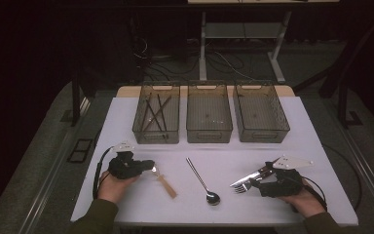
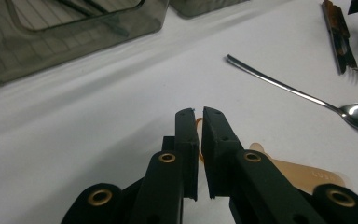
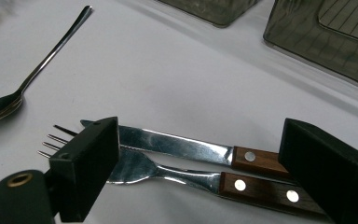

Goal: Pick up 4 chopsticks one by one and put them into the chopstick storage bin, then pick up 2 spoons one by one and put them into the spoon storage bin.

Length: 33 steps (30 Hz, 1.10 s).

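Observation:
My left gripper (image 1: 148, 166) (image 2: 200, 116) rests near the table's front left. Its jaws are shut on the thin end of a tan flat utensil (image 1: 167, 185) (image 2: 298, 173), which lies on the white table and points toward the front. A steel spoon (image 1: 202, 181) (image 2: 284, 87) (image 3: 42, 65) lies in the middle, bowl toward me. At the front right, my right gripper (image 1: 262, 179) (image 3: 200, 135) stands open, with one jaw on each side of a wood-handled knife (image 1: 247, 177) (image 3: 177, 144) and fork (image 1: 242, 187) (image 3: 168, 173) that lie side by side.
Three translucent grey bins stand in a row at the back of the white table (image 1: 292, 146): the left bin (image 1: 156, 138) holds several dark sticks, the middle bin (image 1: 209, 136) and right bin (image 1: 263, 137) look bare. Cables and table legs lie on the floor beyond.

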Each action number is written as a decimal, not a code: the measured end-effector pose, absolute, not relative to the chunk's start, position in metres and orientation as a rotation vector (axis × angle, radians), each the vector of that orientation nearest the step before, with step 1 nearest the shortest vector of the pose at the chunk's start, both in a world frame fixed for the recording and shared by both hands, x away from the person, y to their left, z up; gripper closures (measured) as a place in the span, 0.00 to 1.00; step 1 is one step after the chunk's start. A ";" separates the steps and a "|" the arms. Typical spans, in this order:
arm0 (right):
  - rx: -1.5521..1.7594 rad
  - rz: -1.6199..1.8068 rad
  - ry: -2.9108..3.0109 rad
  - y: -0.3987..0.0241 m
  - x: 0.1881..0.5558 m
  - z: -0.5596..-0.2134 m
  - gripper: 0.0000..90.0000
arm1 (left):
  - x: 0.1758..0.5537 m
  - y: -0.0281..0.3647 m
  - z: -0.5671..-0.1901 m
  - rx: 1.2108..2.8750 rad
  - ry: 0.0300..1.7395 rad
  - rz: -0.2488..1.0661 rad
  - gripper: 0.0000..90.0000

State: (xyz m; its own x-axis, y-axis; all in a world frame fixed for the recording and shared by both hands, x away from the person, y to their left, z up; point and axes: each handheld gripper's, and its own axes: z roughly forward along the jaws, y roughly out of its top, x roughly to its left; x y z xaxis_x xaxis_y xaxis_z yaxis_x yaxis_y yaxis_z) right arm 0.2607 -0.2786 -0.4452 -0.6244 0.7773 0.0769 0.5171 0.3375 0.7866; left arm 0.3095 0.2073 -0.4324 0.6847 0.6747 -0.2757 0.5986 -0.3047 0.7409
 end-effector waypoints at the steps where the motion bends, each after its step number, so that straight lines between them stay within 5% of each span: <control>1: 1.154 1.174 2.293 -0.279 0.260 -0.445 0.14 | 0.309 0.207 -0.431 2.003 0.975 0.112 0.95; 33: 1.159 1.179 2.293 -0.279 0.260 -0.445 0.14 | 0.301 0.204 -0.397 1.881 0.858 0.201 0.95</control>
State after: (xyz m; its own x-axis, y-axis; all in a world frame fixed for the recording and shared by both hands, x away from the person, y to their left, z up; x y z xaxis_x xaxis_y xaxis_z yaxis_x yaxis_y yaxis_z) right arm 0.2599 -0.2790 -0.4450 -0.6232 0.7776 0.0827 0.5198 0.3328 0.7868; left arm 0.3008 0.2042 -0.3972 0.7325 0.6402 -0.2313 0.4712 -0.2317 0.8510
